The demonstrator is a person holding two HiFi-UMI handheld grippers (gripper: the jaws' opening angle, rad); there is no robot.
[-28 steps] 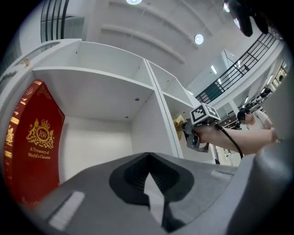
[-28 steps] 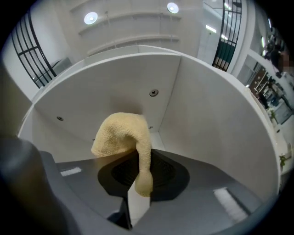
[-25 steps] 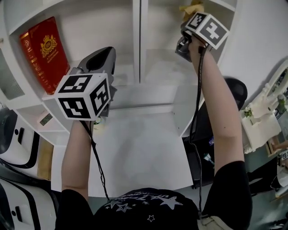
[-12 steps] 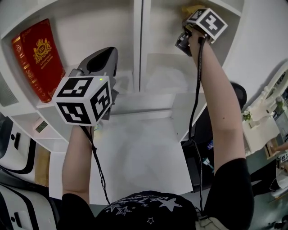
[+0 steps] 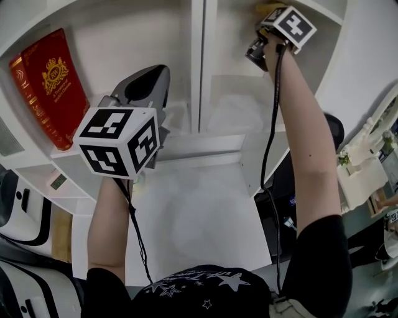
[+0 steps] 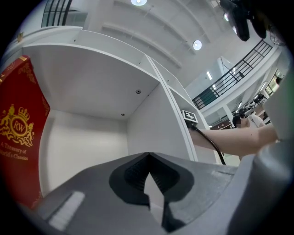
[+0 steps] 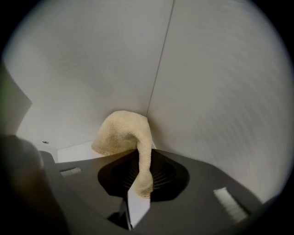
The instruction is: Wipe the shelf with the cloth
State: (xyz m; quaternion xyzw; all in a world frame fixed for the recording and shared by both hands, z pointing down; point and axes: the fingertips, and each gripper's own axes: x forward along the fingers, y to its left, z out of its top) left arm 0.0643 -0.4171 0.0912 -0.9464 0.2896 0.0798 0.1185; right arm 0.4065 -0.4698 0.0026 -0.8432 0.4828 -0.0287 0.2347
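**A:** Start with the head view. What's there?

**B:** A white shelf [image 5: 198, 74] with an upright divider. The left gripper [image 5: 155, 74] is raised in front of the left compartment, where a red book [image 5: 46, 87] leans on the side wall. The right gripper [image 5: 258, 49] reaches high into the right compartment. Just a sliver of the yellow cloth [image 5: 268, 9] shows past its marker cube, at the top edge.

**A:** Can you read either pair of jaws from there?

**B:** No, the cubes and gripper bodies cover them.

**A:** And the left gripper view?

**B:** The left gripper [image 6: 148, 156] has its jaws pressed together at the tips with nothing between them. Beyond it are the book [image 6: 18, 137] at the compartment's left side and the shelf [image 6: 151, 133] divider. The person's right arm [image 6: 243, 137] stretches past the divider's front edge. The cloth doesn't show here at all.

**A:** The right gripper view, then.

**B:** The right gripper [image 7: 143, 158] is clamped on a narrow tail of the cloth [image 7: 121, 131]. The bunched part sits above the jaws, at the back corner of the compartment, at the foot of the seam where two shelf [image 7: 220, 92] panels meet. Whether it actually touches the panels I can't tell.
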